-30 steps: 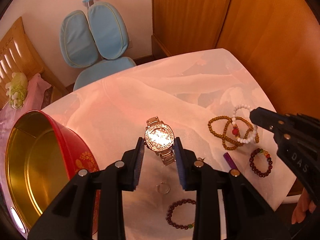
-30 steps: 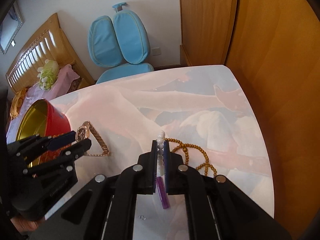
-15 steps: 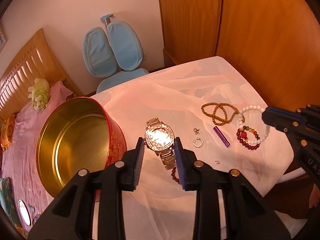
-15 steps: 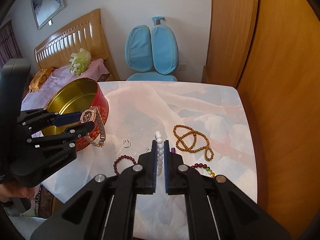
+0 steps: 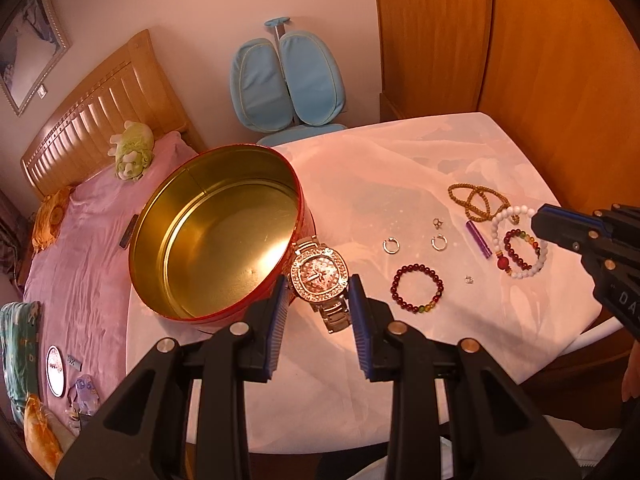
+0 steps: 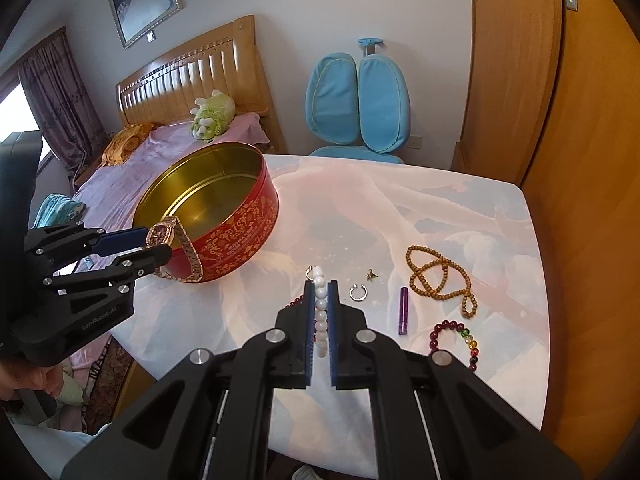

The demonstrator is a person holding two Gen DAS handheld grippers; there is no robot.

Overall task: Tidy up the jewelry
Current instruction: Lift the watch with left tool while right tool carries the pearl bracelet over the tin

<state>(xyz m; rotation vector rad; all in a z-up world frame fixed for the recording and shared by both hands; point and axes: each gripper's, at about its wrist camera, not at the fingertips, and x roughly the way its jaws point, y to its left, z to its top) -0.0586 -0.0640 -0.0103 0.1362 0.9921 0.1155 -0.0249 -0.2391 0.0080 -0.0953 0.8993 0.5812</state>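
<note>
Currently, nothing is lying inside the red tin [image 5: 216,236], whose gold interior is showing bare in both views, so by this evidence the sorting is only beginning. The left gripper [image 5: 318,292] is holding the jewelled watch [image 5: 319,274] by its case, jaws closed against either side of it, with the metal band hanging below. In the right wrist view the watch [image 6: 162,234] is sitting just at the near rim of the tin [image 6: 224,216], not yet over the interior. The right gripper [image 6: 320,312] is pinching the white bead bracelet [image 6: 319,312], its jaws narrowed onto the strand; in the left wrist view that bracelet [image 5: 516,240] is hanging from the gripper above the cloth.

Still waiting on the white tablecloth [image 6: 440,220] are the brown bead string [image 6: 436,280], the dark red bracelet [image 5: 418,288], a second red bracelet with coloured beads [image 6: 456,340], two small silver hoops [image 5: 391,246], a purple tube [image 6: 404,310] and some tiny pieces too small to identify. Judging from this layout, most of the task remains: two items are lifted, none deposited.
</note>
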